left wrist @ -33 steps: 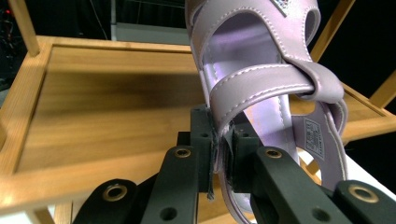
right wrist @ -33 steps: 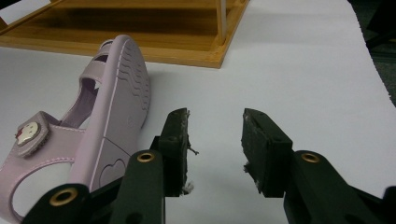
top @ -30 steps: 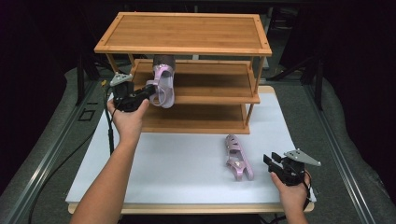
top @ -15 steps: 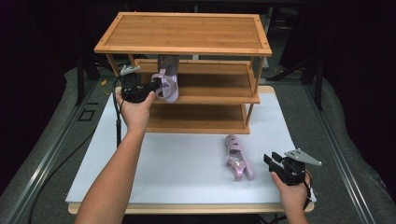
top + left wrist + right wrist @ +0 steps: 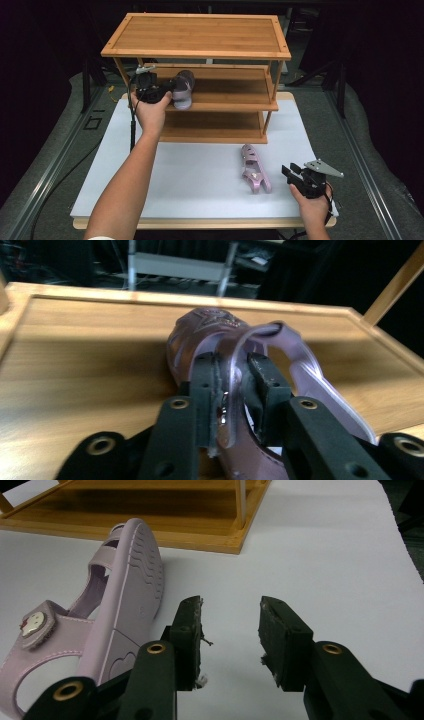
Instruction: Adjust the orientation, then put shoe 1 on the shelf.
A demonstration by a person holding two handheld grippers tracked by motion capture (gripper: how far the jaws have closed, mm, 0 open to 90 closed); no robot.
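Jaws on the left gripper (image 5: pixel 231 385) have just been opening, and the clear lilac strap of the purple plastic sandal (image 5: pixel 220 340) still runs up between the two black pads; it lies against the left pad, while the right pad stands a little off it, so the grip looks loosened rather than clamped. Seen from the high view, this left gripper (image 5: pixel 167 90) sits at the middle shelf of the three-tier bamboo shoe rack (image 5: pixel 200 35), at about ten o'clock on the table, with the purple plastic sandal (image 5: pixel 183 89) resting on the front left part of that shelf — toe pointing to the back, heel toward the hand.

Over at five o'clock, the right gripper (image 5: pixel 290 172) hovers low above the white table top (image 5: pixel 200 170), its grey three-cornered plate up. Its jaws stand well apart with only bare white surface between them — nothing held. In the right gripper view the right gripper (image 5: pixel 230 630) has the second pink sandal (image 5: pixel 100 625) just beside its left jaw, at nine o'clock, lying on its side with the ridged sole turned toward the pads and a small cartoon badge on the strap. From above, that second pink sandal (image 5: pixel 254 169) lies in front of the rack's lowest shelf, near the right hand but not touching it.
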